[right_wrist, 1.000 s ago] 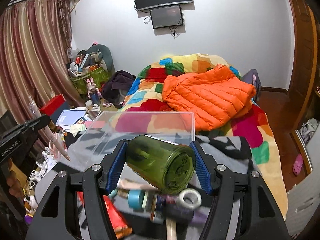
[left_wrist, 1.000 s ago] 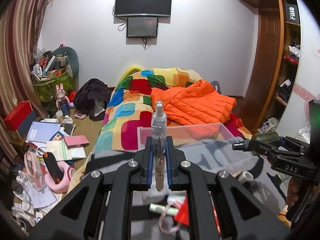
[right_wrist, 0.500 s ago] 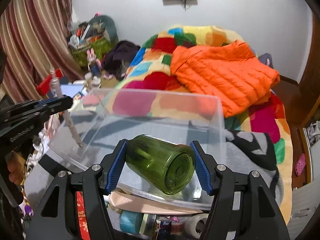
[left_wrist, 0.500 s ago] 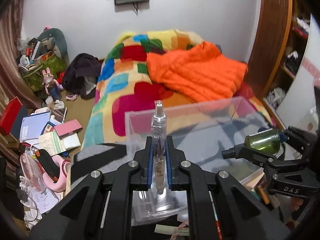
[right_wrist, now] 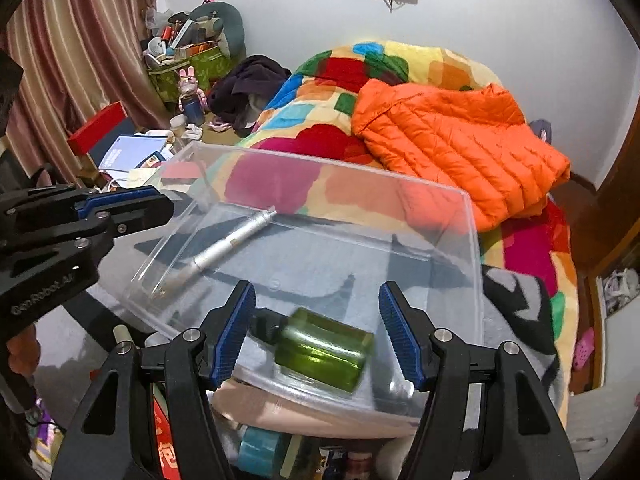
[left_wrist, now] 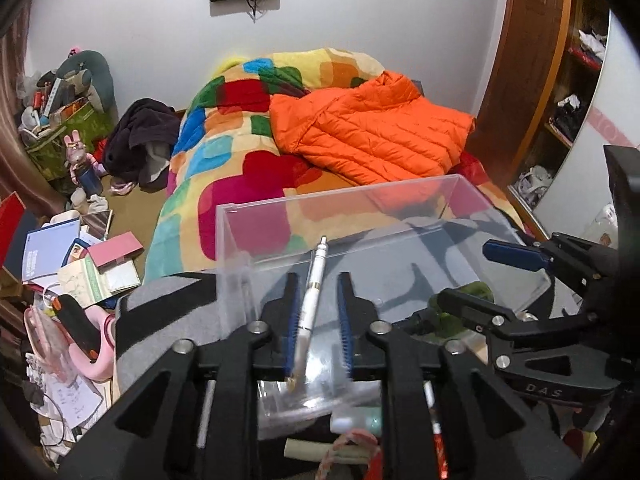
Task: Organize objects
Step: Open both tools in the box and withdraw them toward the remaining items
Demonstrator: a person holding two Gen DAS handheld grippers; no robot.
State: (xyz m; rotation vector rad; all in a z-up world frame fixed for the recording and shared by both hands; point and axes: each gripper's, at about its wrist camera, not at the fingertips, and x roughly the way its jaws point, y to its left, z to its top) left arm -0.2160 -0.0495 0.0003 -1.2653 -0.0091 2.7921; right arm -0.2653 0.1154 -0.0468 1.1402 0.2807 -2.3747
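Note:
A clear plastic box (left_wrist: 452, 188) (right_wrist: 472, 240) stands on a grey cloth at the foot of the bed. My left gripper (left_wrist: 318, 312) is open above the box's left end; a silver pen (left_wrist: 312, 300) lies between its fingers, free of the pads, and shows slanted inside the box in the right wrist view (right_wrist: 216, 252). My right gripper (right_wrist: 318, 334) is open above the box's near side. A green bottle (right_wrist: 324, 350) with a black cap lies on its side in the box below it, blurred; only a little of it shows in the left wrist view (left_wrist: 460, 300).
Small items, a tape roll (right_wrist: 256, 446) and red packets (right_wrist: 164, 440) lie in front of the box. A patchwork quilt with an orange jacket (right_wrist: 452, 140) covers the bed beyond. Books and clutter (left_wrist: 80, 256) fill the floor at left. A wooden wardrobe (left_wrist: 532, 80) stands right.
Both grippers moved down over the box and opened. The pen left the left gripper's pads and the green bottle dropped out of the right gripper into the box.

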